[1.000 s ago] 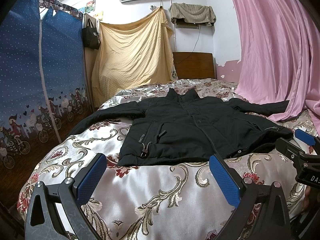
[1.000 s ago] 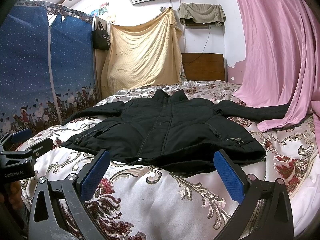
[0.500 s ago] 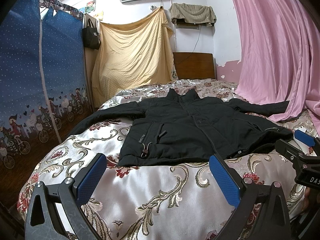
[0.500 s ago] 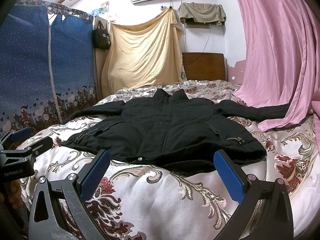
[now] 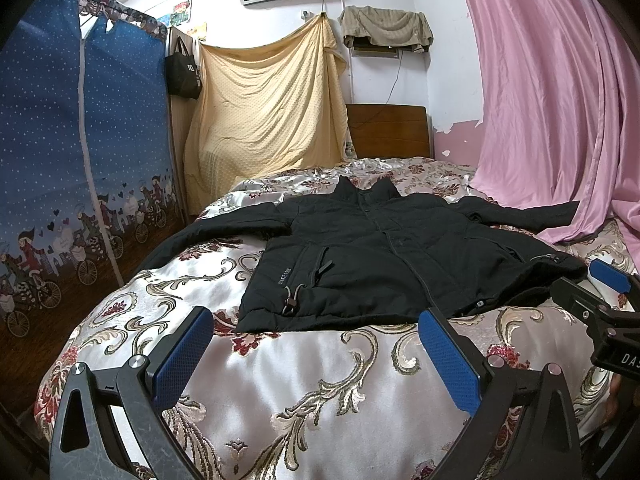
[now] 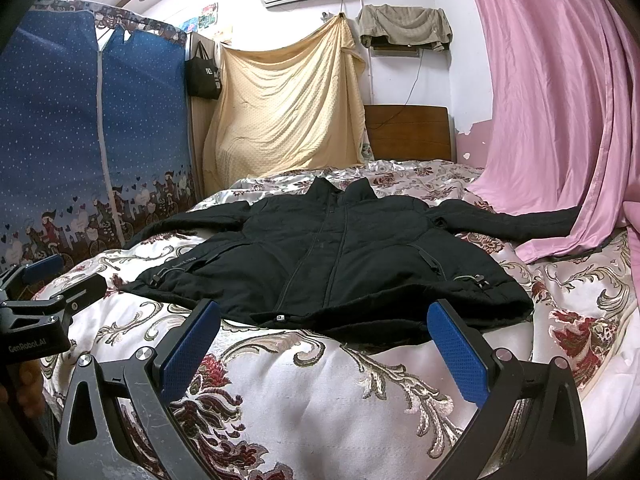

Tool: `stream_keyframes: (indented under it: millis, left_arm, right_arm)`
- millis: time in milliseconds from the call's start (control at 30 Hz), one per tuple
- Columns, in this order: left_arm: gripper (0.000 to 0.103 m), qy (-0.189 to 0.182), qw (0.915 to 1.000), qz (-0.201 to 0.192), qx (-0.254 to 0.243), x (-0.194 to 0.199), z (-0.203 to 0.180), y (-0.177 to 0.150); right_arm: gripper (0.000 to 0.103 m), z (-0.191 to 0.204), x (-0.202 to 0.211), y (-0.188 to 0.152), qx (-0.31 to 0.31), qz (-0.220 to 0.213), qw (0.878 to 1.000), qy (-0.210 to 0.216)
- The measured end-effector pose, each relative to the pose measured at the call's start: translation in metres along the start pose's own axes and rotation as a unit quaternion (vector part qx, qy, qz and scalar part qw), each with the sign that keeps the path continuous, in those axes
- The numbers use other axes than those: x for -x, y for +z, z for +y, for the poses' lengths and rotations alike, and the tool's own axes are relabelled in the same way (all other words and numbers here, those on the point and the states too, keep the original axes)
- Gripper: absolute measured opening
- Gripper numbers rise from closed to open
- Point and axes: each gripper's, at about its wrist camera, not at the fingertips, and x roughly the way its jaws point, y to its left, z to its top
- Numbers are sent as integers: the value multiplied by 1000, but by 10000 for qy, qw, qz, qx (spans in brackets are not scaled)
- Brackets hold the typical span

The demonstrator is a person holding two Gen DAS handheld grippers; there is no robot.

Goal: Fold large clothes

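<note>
A black padded jacket lies flat and zipped on the bed, front up, collar toward the headboard, both sleeves spread sideways. It also shows in the right wrist view. My left gripper is open and empty, held just short of the jacket's hem at its left half. My right gripper is open and empty, just short of the hem at its right half. Each gripper shows at the edge of the other's view.
The bed has a shiny floral cover and a wooden headboard. A blue fabric wardrobe stands at the left. A pink curtain hangs at the right and drapes over the right sleeve's end. A yellow sheet hangs behind.
</note>
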Motion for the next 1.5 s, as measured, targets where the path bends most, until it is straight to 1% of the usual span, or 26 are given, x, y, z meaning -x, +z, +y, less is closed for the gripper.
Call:
stream_keyframes:
  millis: [467,600,700,733,800,867,967,1033,1167,1233,1300,1333,1433,1500]
  left_arm:
    - [103,2,10000,5,-4,0,0,0]
    - [103,70,9999,62,-52,1,6,0]
    - [103,175,9995,215,-147,-11,5,5]
    - [103,176,9992,277,-206,-16,6,12]
    - [103,117,9987,408,-297,-25,8,21]
    - [103,-18,9979,501,-411,-30,3,31]
    - [103,-159,9963,595,-605,-53,-5,51]
    - [103,-323,9945,759,-643,-74,-13,68]
    - [103,-800,9890,1096,-595,-117,-34,100]
    - [103,-968,9856,1222,-656,-142,-51,113]
    - [103,-1121,9820,1302,-788,-170,-73,124]
    - [103,-1160,9809,1315,-844,-182,-85,127]
    - [103,-1289,9787,1307,-919,-224,-117,137]
    - [103,-1359,9764,1379,-958,-256,-140,143]
  right_arm:
    - [102,0,-1,0,1,6,10000,0]
    - [102,1,-1,0,-32,44,10000,2]
    - [102,2,-4,2,-121,229,9997,-2]
    - [102,0,-11,6,-175,372,9992,19]
    - [102,-4,-17,9,-211,588,9980,81]
    - [102,-14,-24,19,-149,874,9958,233]
    - [102,-40,-36,40,-52,1073,9936,338]
    - [102,-60,-48,56,-50,1158,9927,339]
    - [102,-124,-88,86,-486,1430,9883,235]
    - [102,-161,-115,100,-738,1575,9847,119]
    - [102,-185,-138,111,-917,1622,9825,70]
    - [102,-207,-156,118,-1092,1619,9807,-23]
    - [102,-246,-206,135,-1281,1578,9786,-332]
    - [102,-283,-244,145,-1443,1567,9754,-573]
